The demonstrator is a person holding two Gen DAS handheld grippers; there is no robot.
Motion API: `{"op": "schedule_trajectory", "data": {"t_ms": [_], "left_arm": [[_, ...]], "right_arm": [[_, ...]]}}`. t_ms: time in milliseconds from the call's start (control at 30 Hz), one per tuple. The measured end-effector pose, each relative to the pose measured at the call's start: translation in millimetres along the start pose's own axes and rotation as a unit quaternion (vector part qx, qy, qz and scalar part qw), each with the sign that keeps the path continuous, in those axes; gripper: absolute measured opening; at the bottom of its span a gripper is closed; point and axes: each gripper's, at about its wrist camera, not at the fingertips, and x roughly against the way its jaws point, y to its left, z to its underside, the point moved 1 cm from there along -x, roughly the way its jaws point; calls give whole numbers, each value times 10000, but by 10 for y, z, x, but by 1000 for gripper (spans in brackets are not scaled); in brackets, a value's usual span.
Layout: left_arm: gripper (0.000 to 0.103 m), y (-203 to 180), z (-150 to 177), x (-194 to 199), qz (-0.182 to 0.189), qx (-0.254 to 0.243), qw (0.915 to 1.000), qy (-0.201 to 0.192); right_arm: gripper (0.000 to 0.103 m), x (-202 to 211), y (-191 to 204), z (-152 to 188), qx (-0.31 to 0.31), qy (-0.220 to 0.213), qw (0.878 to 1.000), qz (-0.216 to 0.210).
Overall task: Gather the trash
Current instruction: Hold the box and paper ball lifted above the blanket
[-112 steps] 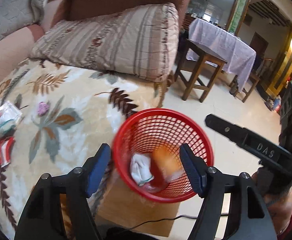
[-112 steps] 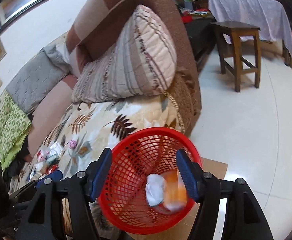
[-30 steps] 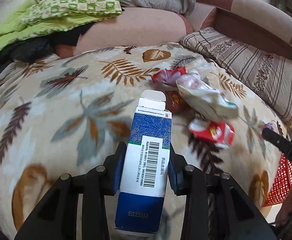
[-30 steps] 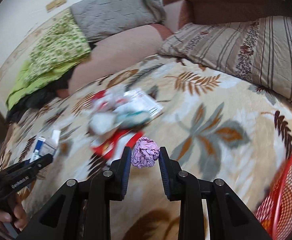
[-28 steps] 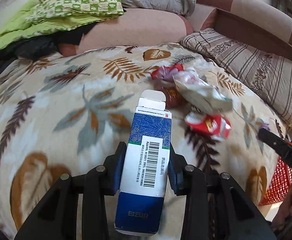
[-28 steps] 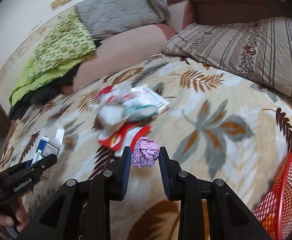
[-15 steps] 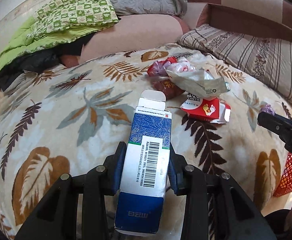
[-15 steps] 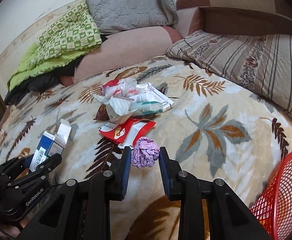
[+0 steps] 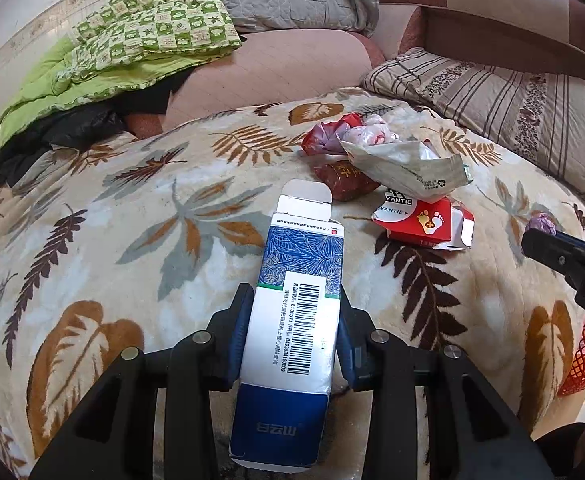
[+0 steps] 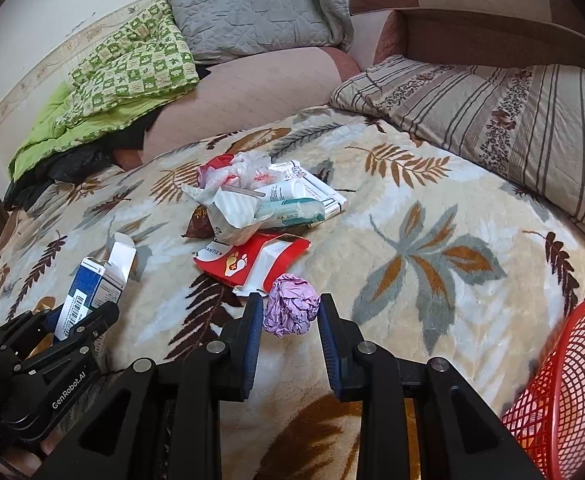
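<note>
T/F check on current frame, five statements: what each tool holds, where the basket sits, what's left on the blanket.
1. The left tool is shut on a blue and white carton. True.
2. The right tool is empty. False: it grips a crumpled purple wad.
3. The red mesh basket sits on the leaf-print blanket. False: it is off the blanket's edge, at the lower right of the right wrist view.
4. A red wrapper with footprint marks lies on the blanket. True.
5. The carton's top flap is closed. False: the flap stands open.
</note>
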Motion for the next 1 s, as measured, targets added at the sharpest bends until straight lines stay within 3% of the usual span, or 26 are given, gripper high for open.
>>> {"op": "schedule_trajectory", "data": {"t_ms": [1000], "left_arm": [[37, -15, -25, 89, -26, -81, 9998, -174]], "right_arm": [[30, 106, -54, -19, 37, -76, 9998, 180]]}}
